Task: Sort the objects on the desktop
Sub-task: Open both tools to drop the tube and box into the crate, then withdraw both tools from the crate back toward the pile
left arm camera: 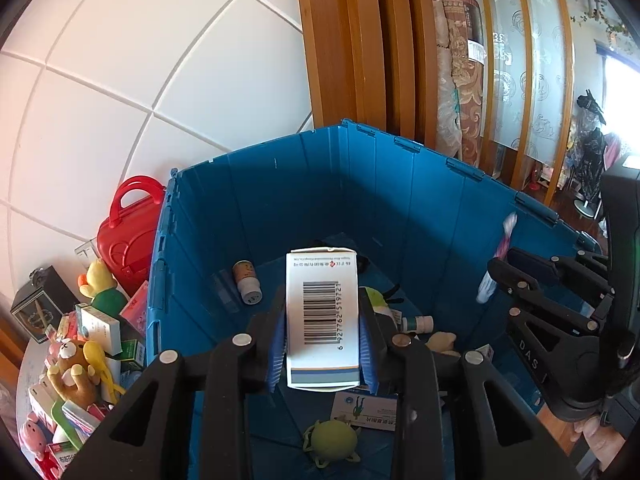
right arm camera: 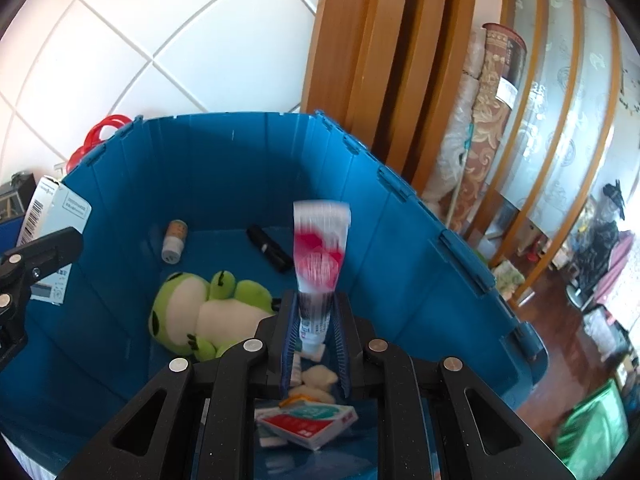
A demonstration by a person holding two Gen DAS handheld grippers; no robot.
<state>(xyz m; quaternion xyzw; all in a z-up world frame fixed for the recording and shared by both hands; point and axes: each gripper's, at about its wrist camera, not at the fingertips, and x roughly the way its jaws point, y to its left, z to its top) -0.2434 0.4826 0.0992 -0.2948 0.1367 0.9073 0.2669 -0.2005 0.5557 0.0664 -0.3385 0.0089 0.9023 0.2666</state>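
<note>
My left gripper (left arm camera: 322, 312) is shut on a white medicine box (left arm camera: 322, 320) with a barcode and holds it over the open blue crate (left arm camera: 280, 184). The box also shows in the right wrist view (right arm camera: 52, 236). My right gripper (right arm camera: 316, 320) holds a red and white tube (right arm camera: 320, 264), blurred; the jaws stand slightly apart from its lower end, so the grip is unclear. The right gripper with the tube (left arm camera: 498, 256) shows in the left wrist view over the crate's right side. Inside the crate (right arm camera: 240, 152) lie a green frog plush (right arm camera: 208, 312), a small bottle (right arm camera: 174, 242), a black object (right arm camera: 270, 254) and a red and white box (right arm camera: 308, 424).
Left of the crate on the table lie a red toy case (left arm camera: 128, 232), a brown bear plush (left arm camera: 76, 372), a yellow and green plush (left arm camera: 102, 288), several medicine boxes (left arm camera: 100, 328) and a black box (left arm camera: 40, 304). A tiled wall and wooden door frame stand behind.
</note>
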